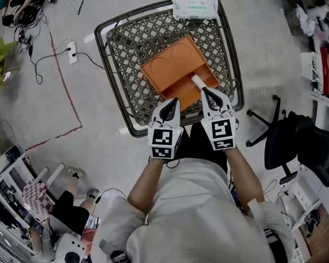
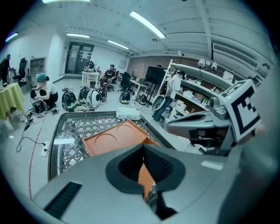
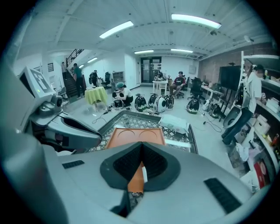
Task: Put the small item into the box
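Observation:
An open orange box (image 1: 173, 65) lies on a wire-mesh table (image 1: 110, 65), its lid with two round dents turned away from me. A small white item (image 1: 198, 81) sticks out ahead of my right gripper (image 1: 206, 92), over the box's near half. That gripper is shut on it; in the right gripper view the white item (image 3: 144, 173) shows just under the closed pads, with the orange box (image 3: 135, 136) beyond. My left gripper (image 1: 170, 102) hangs beside it at the box's near edge, shut with nothing in it. The left gripper view shows the orange box (image 2: 113, 138) past the closed pads.
A white pack of wipes (image 1: 196, 7) rests on the table's far rim. A black office chair (image 1: 287, 143) stands to the right. A power strip (image 1: 73, 51) with cables and a red tape line lie on the floor at left. A seated person (image 1: 67, 205) is lower left.

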Available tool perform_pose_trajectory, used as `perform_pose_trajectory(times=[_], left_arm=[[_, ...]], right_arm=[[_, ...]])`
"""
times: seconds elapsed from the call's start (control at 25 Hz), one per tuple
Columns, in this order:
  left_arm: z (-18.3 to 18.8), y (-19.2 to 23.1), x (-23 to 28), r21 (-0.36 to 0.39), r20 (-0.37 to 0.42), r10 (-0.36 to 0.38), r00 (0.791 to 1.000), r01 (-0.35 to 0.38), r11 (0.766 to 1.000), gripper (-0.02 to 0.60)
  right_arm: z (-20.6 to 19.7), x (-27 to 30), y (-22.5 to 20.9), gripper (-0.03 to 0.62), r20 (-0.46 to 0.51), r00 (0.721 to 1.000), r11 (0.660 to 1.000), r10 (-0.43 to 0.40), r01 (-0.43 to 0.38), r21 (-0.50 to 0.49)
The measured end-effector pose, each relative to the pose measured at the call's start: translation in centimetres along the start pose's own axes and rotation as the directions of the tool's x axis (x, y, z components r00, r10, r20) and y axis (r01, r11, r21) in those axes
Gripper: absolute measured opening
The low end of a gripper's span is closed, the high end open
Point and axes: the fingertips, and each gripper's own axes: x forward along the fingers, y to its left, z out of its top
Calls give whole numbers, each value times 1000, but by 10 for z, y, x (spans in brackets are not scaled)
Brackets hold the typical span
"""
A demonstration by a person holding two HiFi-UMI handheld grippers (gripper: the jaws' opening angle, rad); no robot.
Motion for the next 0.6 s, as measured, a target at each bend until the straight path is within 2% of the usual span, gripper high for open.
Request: perform_pose_trajectory(times=[0.24, 0.6], left_arm=[[18, -3, -22, 9, 56, 5, 998, -6, 1000, 9], [51, -18, -38, 62, 114, -5, 993, -2, 998, 8]], right_arm=[[29, -26, 13, 3, 135, 991, 999, -6, 1, 36], [60, -57, 12, 3, 235, 972, 998, -30, 14, 68]])
